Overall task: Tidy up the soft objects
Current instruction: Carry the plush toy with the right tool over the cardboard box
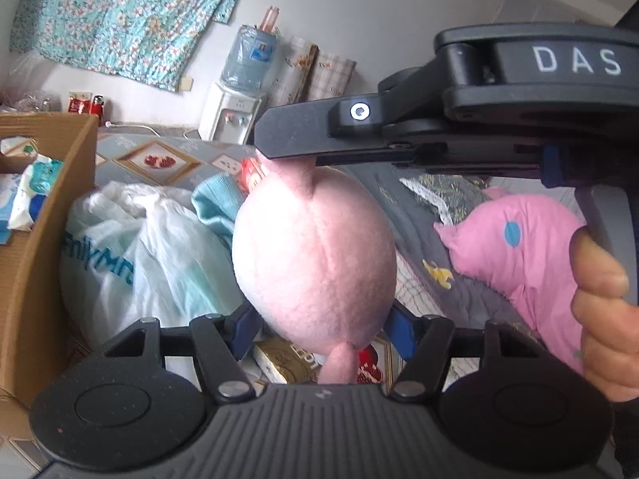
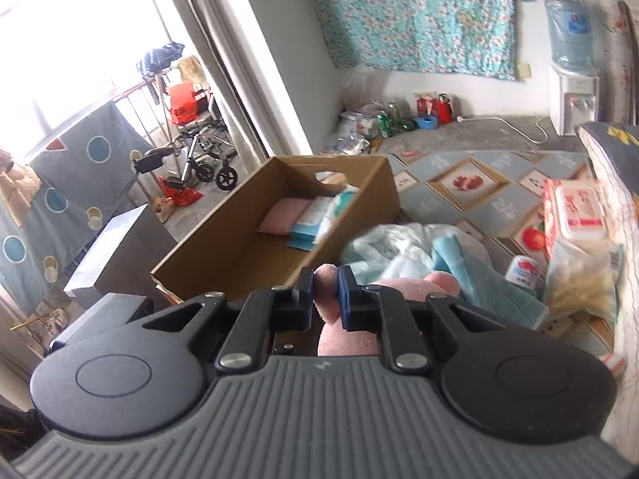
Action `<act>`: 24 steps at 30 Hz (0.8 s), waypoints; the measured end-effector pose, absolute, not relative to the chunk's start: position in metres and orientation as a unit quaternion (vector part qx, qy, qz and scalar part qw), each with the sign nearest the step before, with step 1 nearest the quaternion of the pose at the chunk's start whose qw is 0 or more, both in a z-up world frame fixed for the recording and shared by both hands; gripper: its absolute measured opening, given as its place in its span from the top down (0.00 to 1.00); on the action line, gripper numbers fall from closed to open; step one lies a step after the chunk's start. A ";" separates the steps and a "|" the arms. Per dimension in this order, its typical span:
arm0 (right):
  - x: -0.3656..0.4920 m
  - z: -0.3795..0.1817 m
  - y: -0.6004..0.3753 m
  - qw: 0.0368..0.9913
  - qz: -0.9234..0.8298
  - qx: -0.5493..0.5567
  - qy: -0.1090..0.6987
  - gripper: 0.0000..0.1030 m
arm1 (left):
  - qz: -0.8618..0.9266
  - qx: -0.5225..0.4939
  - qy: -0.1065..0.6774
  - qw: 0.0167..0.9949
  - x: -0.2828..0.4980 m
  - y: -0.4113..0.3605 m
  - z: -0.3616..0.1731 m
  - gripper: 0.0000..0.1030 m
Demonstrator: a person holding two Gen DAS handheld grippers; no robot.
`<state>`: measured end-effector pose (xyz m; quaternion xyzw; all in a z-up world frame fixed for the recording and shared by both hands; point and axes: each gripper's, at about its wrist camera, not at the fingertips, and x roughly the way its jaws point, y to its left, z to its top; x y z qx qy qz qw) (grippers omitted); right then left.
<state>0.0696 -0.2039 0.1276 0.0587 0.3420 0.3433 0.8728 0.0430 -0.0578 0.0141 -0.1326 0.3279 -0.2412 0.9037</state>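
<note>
A round pale pink plush toy (image 1: 315, 255) hangs in mid-air in the left wrist view. My right gripper (image 2: 326, 291) is shut on one of its small limbs (image 2: 325, 275); its black body (image 1: 459, 119) shows from the side above the toy. My left gripper (image 1: 319, 329) stands wide around the toy's lower part, blue pads at its sides; whether they press it is unclear. An open cardboard box (image 2: 371, 175) on the floor holds a pink cushion (image 2: 279, 215) and tissue packs (image 2: 319, 219). A pink dolphin plush (image 1: 519, 247) lies on the bed at the right.
A white plastic bag (image 1: 131, 255) with a teal cloth (image 2: 471, 275) lies beside the box. Wipes packs (image 2: 579, 211) and a snack bag (image 2: 579, 279) sit by the bed's edge (image 2: 623, 239). A water dispenser (image 2: 571, 92) stands by the far wall.
</note>
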 end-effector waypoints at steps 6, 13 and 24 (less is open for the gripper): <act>0.082 0.179 -0.138 0.853 0.424 0.034 0.301 0.89 | -0.173 -0.141 0.275 0.935 0.041 -0.005 0.059 0.36; 0.125 0.209 -0.053 0.816 0.502 0.031 0.283 0.89 | -0.069 -0.150 0.251 0.954 0.063 0.061 0.088 0.36; 0.262 0.134 0.032 0.753 0.525 0.097 0.385 0.89 | 0.032 -0.134 0.338 0.931 0.159 0.125 0.041 0.36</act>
